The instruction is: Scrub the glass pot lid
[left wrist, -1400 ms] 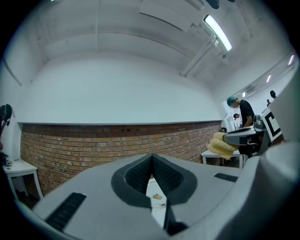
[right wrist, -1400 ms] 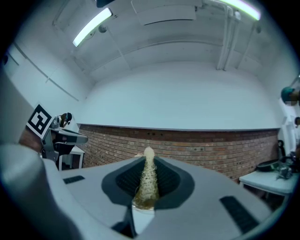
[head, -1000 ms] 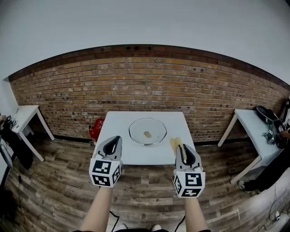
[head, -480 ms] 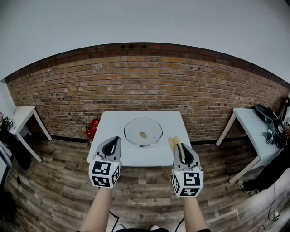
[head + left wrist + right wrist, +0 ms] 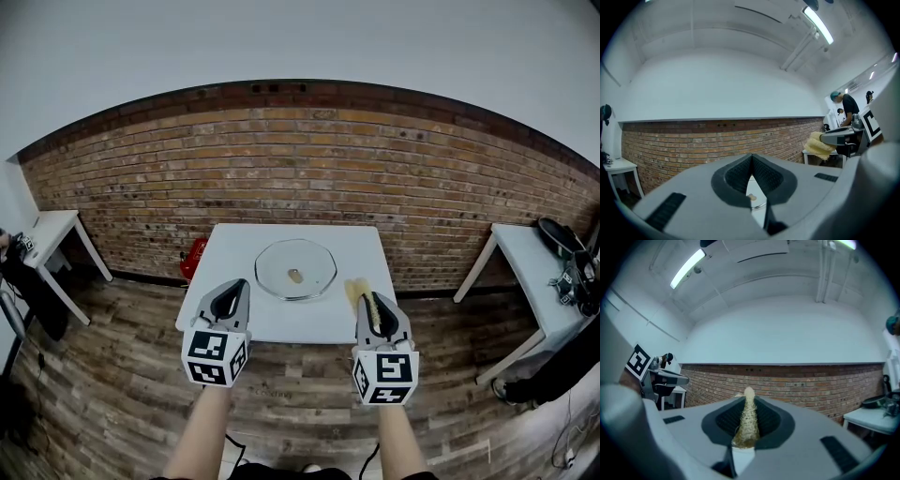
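Note:
A round glass pot lid with a small tan knob lies flat on the white table; through the left gripper's closed jaws a sliver of the lid shows. My left gripper is shut with nothing in it, held level over the table's near left edge, short of the lid. My right gripper is shut on a yellow scrubbing sponge, squeezed thin between the pads, near the table's right front corner. The left gripper view shows the sponge beside it at the right.
A brick wall runs behind the table. A red object sits on the floor at the table's left. White side tables stand at far left and far right, the right one carrying dark gear. People stand in the distance.
Both grippers have drifted slightly forward toward the table, side by side. The lid and sponge grip look the same.

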Available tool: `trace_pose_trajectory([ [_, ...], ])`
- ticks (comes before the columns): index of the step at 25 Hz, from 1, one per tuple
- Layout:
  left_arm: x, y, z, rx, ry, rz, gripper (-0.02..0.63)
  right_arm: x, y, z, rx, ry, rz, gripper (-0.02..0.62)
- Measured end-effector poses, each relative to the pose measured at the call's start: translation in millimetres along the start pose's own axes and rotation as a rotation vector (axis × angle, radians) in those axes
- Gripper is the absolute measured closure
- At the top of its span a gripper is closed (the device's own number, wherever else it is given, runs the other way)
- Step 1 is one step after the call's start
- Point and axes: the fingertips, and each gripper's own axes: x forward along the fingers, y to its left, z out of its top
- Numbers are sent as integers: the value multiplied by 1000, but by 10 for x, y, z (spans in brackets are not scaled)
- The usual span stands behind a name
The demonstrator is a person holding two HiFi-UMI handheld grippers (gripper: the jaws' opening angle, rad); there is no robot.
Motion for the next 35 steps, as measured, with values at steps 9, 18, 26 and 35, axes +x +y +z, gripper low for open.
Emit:
trace_pose_trajectory([
  [9,121,-116,-126,1,22,35,595,116,-170,-143,2,8,44,537],
  [18,488,19,-157,4,-4,17,595,386,-293,-184,-14,-9,16,537],
  [26,842,150,-156,14,-8,-16,595,719,-308,-159,-19,-13,-3,537],
  [35,1118,382,-367,-7,16,-14,595,1088,-247,-297,-20,6,3,537],
])
